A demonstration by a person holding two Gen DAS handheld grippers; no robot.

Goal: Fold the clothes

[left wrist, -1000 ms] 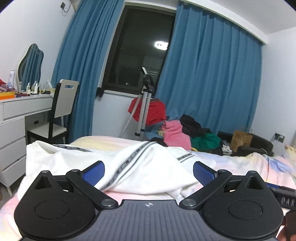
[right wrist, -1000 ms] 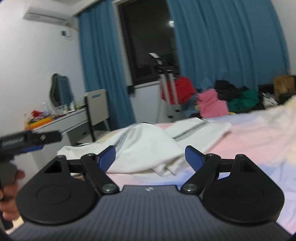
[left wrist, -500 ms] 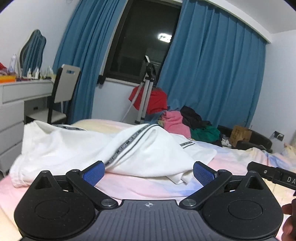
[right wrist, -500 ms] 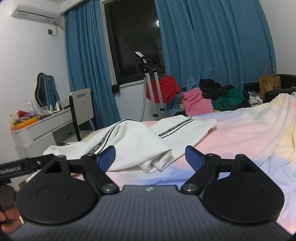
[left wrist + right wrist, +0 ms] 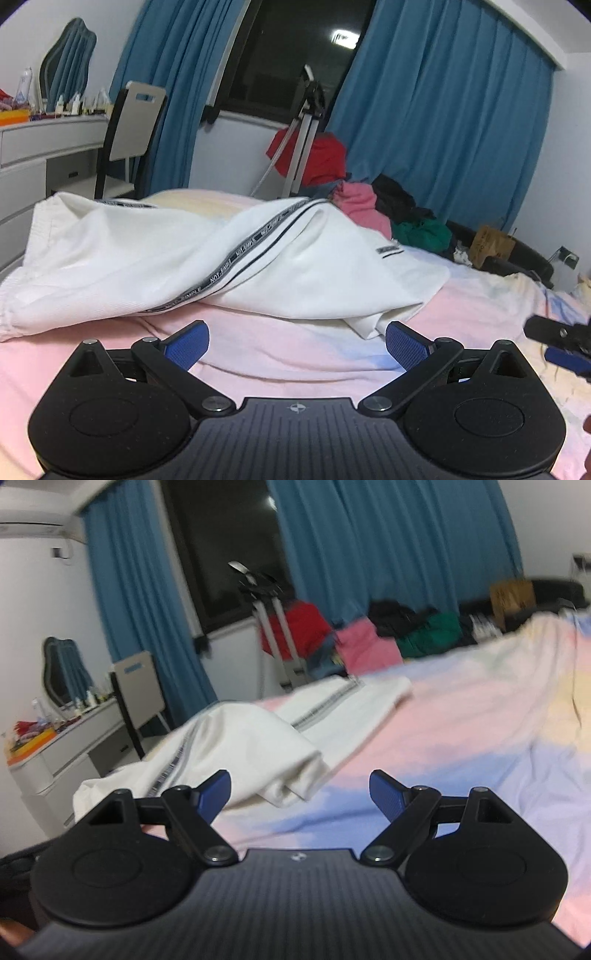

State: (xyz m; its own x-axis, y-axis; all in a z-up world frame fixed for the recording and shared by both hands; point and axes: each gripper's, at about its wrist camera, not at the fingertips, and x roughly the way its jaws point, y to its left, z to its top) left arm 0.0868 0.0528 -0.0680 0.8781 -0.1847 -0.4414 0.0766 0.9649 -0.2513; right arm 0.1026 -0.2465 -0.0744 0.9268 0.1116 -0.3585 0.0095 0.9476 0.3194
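White trousers (image 5: 155, 258) with a black lettered side stripe lie crumpled across the pastel bed sheet (image 5: 295, 354), legs partly folded over each other. My left gripper (image 5: 295, 341) is open just short of their near edge, nothing between its blue pads. The right gripper's tip (image 5: 557, 341) shows at the right edge of the left wrist view. From the right wrist view, the trousers (image 5: 258, 749) lie ahead and to the left, their folded hem near the left blue pad (image 5: 214, 794). My right gripper (image 5: 299, 794) is open above the sheet (image 5: 461, 757), empty.
A pile of pink, green, black and red clothes (image 5: 380, 206) sits beyond the bed beside a tripod (image 5: 303, 129). A white dresser (image 5: 44, 147) and chair (image 5: 133, 133) stand at left. Blue curtains (image 5: 443, 122) and a dark window fill the back. A cardboard box (image 5: 493, 243) is at right.
Both grippers have drawn back and lowered toward the bed, so more bare sheet shows before the trousers. The right view has swung right and is blurred. Both stay open.
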